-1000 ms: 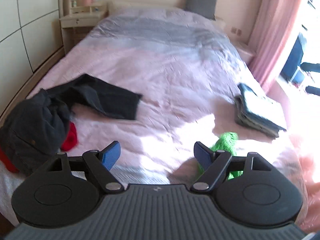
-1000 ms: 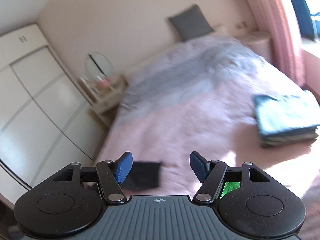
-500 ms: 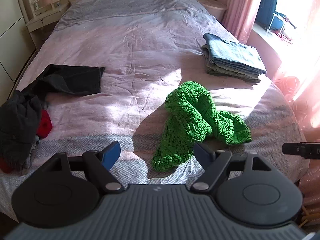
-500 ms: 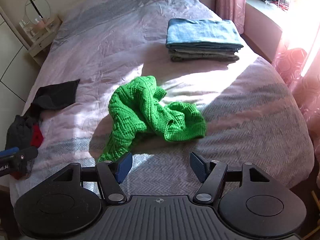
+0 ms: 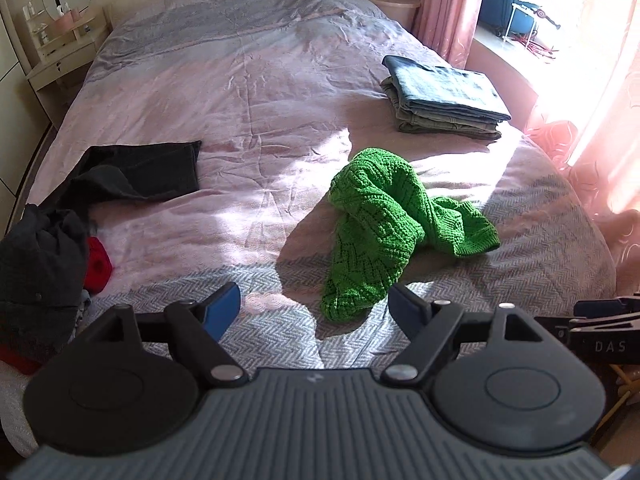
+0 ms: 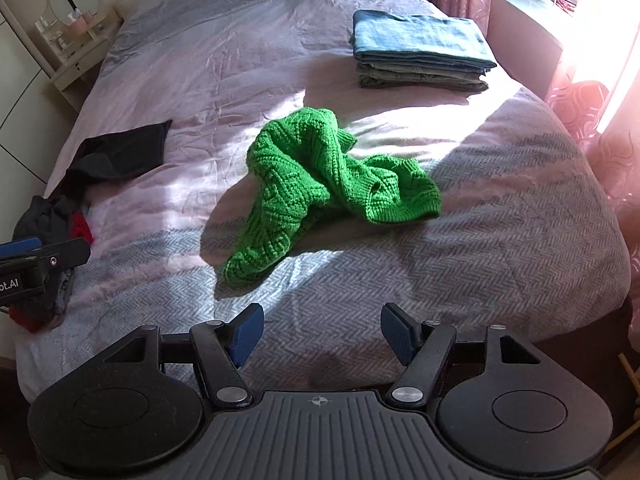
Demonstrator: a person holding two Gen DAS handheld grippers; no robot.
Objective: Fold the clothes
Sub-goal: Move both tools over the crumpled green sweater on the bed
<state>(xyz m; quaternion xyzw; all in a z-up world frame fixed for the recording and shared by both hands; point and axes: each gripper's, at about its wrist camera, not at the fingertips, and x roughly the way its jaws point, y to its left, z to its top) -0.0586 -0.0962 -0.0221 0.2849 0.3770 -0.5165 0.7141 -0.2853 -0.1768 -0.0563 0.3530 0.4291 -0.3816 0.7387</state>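
Both tongs point steeply downward, side by side. The left tongs (image 5: pixel 314 306) stand with their blue pads wide apart and nothing between them. The right tongs (image 6: pixel 322 334) are opening, pads likewise spread, gripping nothing and touching nothing
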